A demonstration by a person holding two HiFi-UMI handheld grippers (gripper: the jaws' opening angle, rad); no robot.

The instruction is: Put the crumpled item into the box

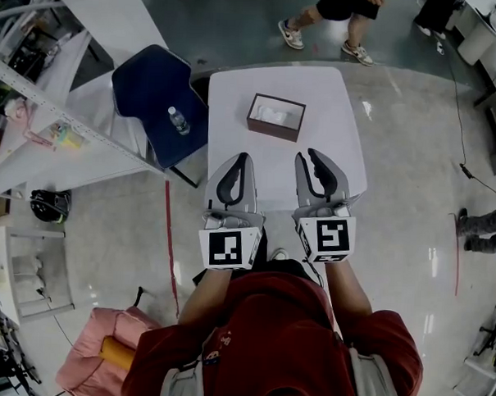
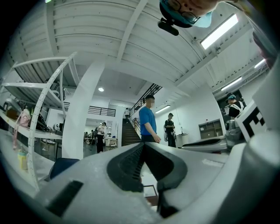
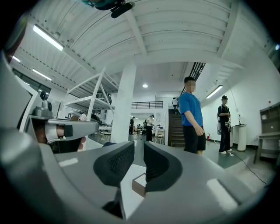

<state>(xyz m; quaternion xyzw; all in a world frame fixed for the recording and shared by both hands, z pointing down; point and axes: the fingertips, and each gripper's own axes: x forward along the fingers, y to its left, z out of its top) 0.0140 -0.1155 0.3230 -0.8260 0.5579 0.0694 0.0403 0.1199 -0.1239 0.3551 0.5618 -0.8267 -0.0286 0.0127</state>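
a small rectangular dark brown box (image 1: 272,130) with an open top stands on the white square worktop (image 1: 236,90), toward its far side. the white crumpled item (image 1: 274,115) lies inside the box, and nothing else shows in it. both grippers hover side by side over the near edge of the worktop, apart from the box. the left gripper (image 1: 243,158) has its fingers (image 2: 127,164) closed together at the tips, nothing between them. the right gripper (image 1: 312,156) has its fingers (image 3: 118,164) a narrow gap apart and empty; the box shows through that gap. beside the worktop, a clear plastic bottle (image 1: 178,120) rests on a dark blue chair (image 1: 146,82).
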